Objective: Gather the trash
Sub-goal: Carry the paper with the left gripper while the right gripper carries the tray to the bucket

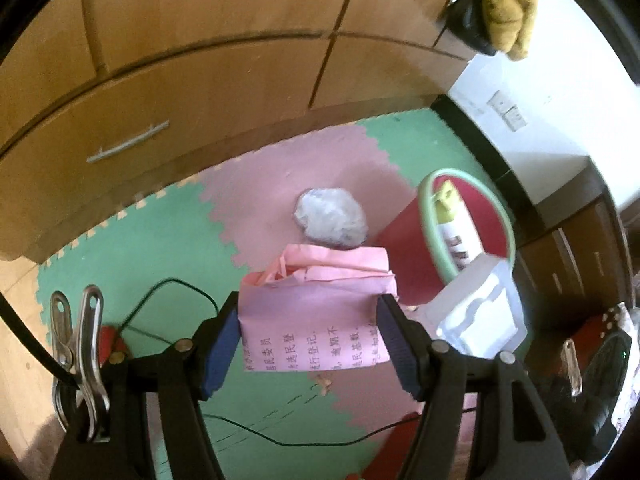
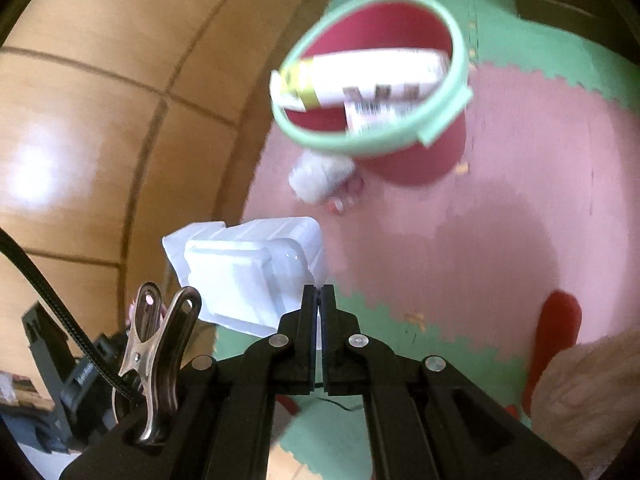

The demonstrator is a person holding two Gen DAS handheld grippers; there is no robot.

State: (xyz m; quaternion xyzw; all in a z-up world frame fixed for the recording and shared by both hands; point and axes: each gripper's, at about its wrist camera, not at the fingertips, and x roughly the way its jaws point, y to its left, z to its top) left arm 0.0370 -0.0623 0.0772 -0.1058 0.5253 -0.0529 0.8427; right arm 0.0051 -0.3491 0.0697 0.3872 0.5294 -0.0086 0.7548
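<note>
While the left tool (image 1: 308, 332) clamps a folded pink paper (image 1: 316, 312) and the right tool (image 2: 319, 304) pinches a white plastic tray (image 2: 248, 272), the red bin (image 1: 468, 220) holds one box, and a crumpled white wad (image 1: 330, 218) remains on the floor left of it.

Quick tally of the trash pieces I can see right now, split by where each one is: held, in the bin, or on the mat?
Held: 2, the pink paper in the left gripper and the white plastic tray in the right gripper.
In the red bin: 1, a white box.
On the mat: 1, a crumpled white wad.
Total: 4
</note>
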